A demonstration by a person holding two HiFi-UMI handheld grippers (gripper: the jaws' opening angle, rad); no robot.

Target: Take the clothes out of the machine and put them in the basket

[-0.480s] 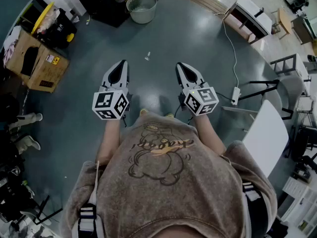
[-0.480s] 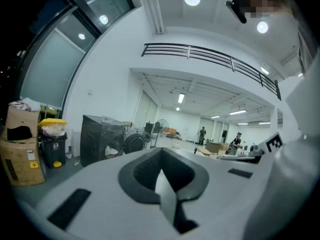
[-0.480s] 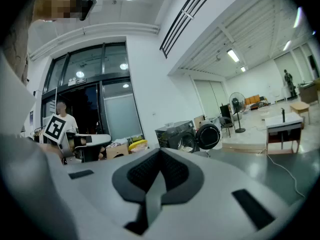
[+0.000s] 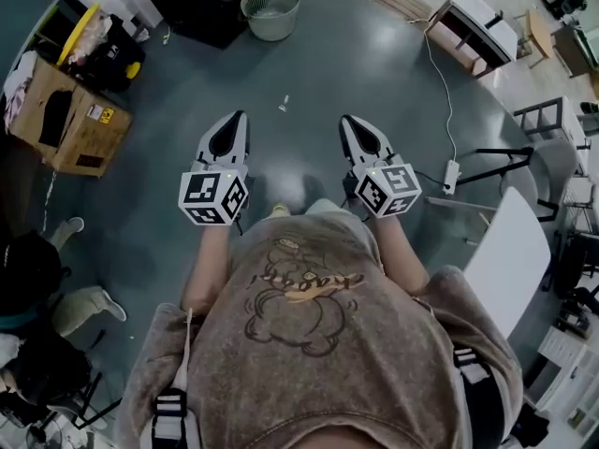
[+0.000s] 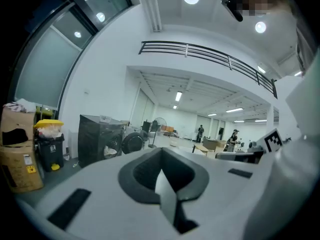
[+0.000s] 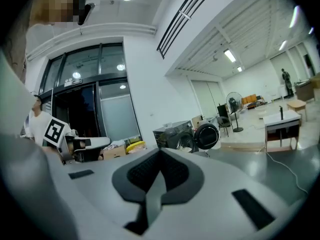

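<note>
The dark washing machine stands at the far end of the floor with its round door swung open. Pale clothes show in its drum. A light round basket sits on the floor just in front of it. My left gripper and right gripper are held side by side at waist height, well short of the machine and pointing towards it. Both are shut with nothing between the jaws. In the right gripper view the machine appears small and distant.
A cardboard box and a yellow-lidded bin stand at the left. A power strip with its cable lies on the floor at the right, near a white table. A seated person's legs are at the left edge.
Both grippers stay shut and side by side, hardly shifted. The legs of the person at the left edge have moved.
</note>
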